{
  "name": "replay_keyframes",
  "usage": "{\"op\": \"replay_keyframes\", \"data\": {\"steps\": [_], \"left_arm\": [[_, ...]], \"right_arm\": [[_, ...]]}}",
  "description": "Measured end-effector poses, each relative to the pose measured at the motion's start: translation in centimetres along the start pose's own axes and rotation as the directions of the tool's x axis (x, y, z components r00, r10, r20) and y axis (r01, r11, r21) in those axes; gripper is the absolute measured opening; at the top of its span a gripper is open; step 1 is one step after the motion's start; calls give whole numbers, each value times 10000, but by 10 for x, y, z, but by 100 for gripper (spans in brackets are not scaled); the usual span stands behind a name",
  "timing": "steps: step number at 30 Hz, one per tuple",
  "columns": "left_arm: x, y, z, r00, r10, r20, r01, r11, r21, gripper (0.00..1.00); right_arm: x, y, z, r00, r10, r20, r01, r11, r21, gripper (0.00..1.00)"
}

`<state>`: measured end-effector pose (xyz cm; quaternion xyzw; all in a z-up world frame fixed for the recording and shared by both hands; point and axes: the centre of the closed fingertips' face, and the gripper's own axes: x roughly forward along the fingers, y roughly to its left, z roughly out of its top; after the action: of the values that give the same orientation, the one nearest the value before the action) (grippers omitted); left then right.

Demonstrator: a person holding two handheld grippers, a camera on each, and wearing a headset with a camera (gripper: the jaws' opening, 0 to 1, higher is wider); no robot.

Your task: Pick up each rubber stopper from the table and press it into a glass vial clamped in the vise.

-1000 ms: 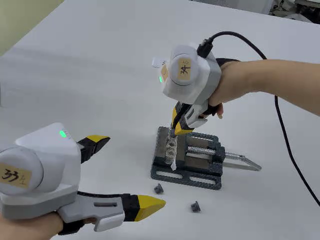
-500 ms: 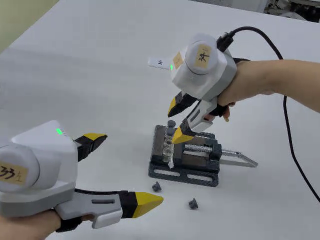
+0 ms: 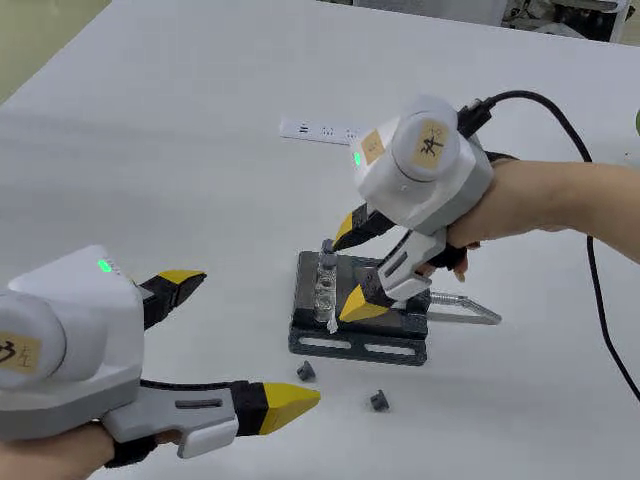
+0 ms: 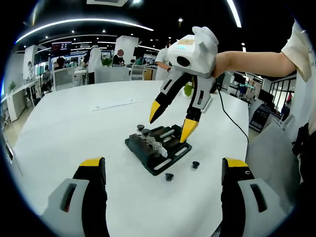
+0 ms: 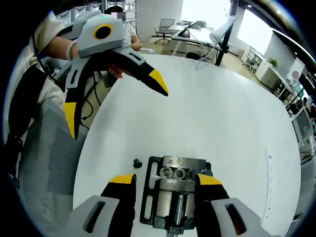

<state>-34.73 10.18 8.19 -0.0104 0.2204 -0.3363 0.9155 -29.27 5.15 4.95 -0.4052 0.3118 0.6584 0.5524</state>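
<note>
Two rubber stoppers (image 3: 306, 371) are left on the surface (image 3: 150, 150) by the vise (image 3: 360, 345), a third now being seated in a vial (image 3: 325, 290) since the right gripper (image 3: 347, 275) was lifted off, opened wide; the left gripper (image 3: 250, 338) is held spread and empty.

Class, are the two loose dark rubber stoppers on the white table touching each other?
Apart: the head view shows bare white table between one dark rubber stopper and the other.
</note>
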Motion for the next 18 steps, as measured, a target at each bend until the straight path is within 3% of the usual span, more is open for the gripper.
{"op": "replay_keyframes", "data": {"steps": [9,18], "left_arm": [[-5,-1,0,10000,-19,45,19,10000,14,97],[-9,-4,0,10000,-57,33,57,10000,80,96]], "right_arm": [[-5,15,-5,9973,-519,517,476,9955,813,41],[0,45,-18,9914,-990,855,828,9810,1753,38]]}}
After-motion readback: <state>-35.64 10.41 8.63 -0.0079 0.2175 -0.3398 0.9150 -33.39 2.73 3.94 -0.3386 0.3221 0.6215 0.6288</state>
